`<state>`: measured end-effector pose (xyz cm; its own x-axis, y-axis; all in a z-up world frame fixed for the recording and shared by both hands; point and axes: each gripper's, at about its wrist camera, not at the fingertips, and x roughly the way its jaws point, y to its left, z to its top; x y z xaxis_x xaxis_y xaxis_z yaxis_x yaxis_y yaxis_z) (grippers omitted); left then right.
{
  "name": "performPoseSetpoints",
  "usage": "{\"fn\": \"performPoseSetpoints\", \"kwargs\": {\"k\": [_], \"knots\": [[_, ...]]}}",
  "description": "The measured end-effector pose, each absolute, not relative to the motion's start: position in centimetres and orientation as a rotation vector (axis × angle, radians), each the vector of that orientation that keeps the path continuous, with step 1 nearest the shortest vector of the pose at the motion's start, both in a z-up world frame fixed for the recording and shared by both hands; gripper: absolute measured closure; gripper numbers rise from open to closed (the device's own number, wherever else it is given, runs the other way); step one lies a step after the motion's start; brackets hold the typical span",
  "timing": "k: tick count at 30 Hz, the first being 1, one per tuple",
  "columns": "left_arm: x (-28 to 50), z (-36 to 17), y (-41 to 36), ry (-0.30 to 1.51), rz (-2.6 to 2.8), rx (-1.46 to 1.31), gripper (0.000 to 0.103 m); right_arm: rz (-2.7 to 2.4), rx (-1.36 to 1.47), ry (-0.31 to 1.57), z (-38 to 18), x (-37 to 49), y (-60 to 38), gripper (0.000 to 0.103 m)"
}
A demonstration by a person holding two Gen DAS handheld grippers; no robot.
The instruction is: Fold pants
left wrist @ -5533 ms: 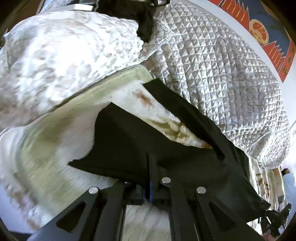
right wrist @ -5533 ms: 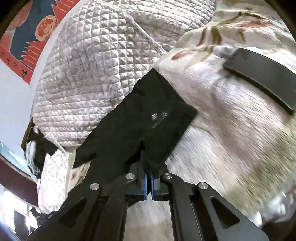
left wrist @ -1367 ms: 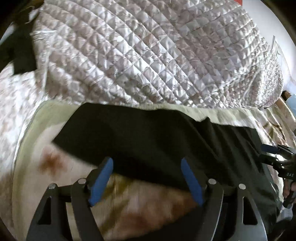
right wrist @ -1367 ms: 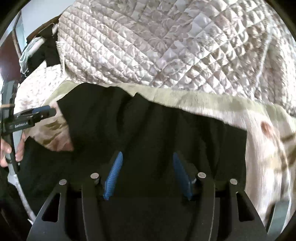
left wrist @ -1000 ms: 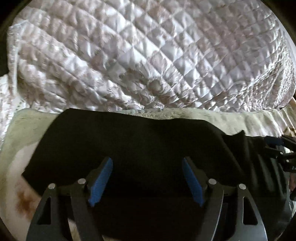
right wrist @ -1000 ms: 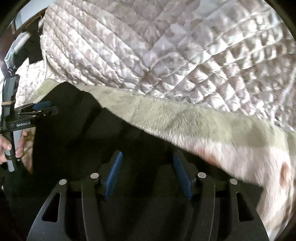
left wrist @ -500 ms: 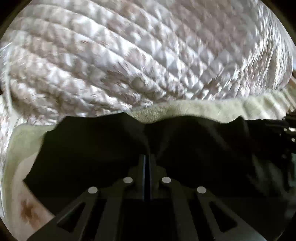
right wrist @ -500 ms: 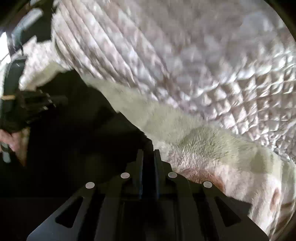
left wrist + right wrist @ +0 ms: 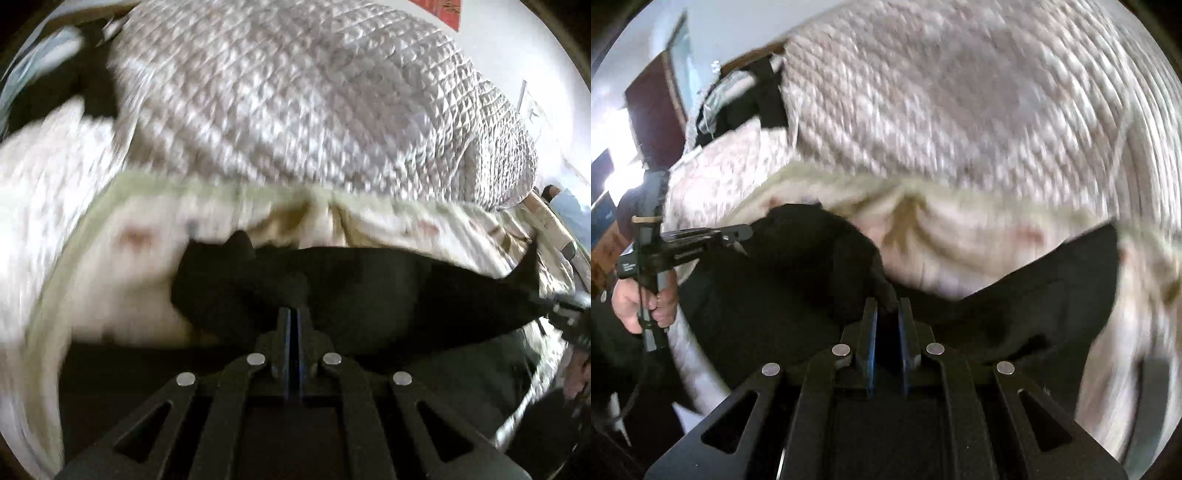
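Left gripper [image 9: 294, 314] — jaws drawn together, black pants [image 9: 369, 288] pinched between the blue pads, a small bunch of cloth puckered just ahead of the tips. Its jaws had just been closing, with the cloth caught between them. From that pinch the pants spread out dark to both sides and sagged toward the camera, the far edge lifted off the fleece blanket [image 9: 122, 266] beneath.

Right gripper [image 9: 887, 314] — jaws narrow, not quite touching, a thicker fold of the same pants clamped between the pads. These jaws had likewise just been closing on the cloth. The fabric ran from the tips down and to the left, and a second flap stretched off to the right over the blanket.

In the right wrist view the left gripper showed at the left edge, held by a hand [image 9: 642, 302] around its grip, its tips against the pants' edge. In the left wrist view the right gripper was only a dark blur at the right border.

Beyond the pants lay the cream blanket with faint brown and red marks, and behind it a quilted bedspread [image 9: 314, 103] heaped high. Both views smeared with motion blur.
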<state>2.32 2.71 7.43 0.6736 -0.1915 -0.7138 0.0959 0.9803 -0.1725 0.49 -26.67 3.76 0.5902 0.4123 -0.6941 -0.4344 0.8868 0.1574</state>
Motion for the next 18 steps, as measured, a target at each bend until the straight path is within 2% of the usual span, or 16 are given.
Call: {"fn": "performPoseSetpoints", "kwargs": {"k": [3,7,8,9,10,11,12,18], "knots": [[-0.4,4.8,3.2,0.907,-0.145,-0.155,0.098,0.438,0.055,0.921,-0.3,-1.1,-27.9,0.091],[-2.8,4.4,4.4,0.931,-0.135,-0.209,0.097,0.432,0.185,0.925,-0.8,-3.2,-29.5,0.078],[-3.1,5.0,4.6,0.916,-0.130,-0.209,0.092,0.429,0.201,0.901,-0.3,-3.7,-29.8,0.074],[-3.2,5.6,4.7,0.896,-0.125,-0.205,0.079,0.422,0.224,0.876,0.3,-4.3,-30.2,0.068],[-3.4,6.2,4.7,0.873,-0.123,-0.201,0.071,0.417,0.240,0.864,0.5,-4.6,-30.3,0.065],[-3.0,6.7,4.7,0.854,-0.124,-0.198,0.056,0.402,0.268,0.849,0.7,-4.8,-30.8,0.059],[-2.5,7.2,4.5,0.840,-0.124,-0.196,0.050,0.380,0.304,0.842,0.7,-5.1,-31.3,0.057],[2.6,8.5,2.3,0.813,-0.121,-0.129,0.047,0.191,0.463,0.819,0.2,-6.5,-34.7,0.057]]}}
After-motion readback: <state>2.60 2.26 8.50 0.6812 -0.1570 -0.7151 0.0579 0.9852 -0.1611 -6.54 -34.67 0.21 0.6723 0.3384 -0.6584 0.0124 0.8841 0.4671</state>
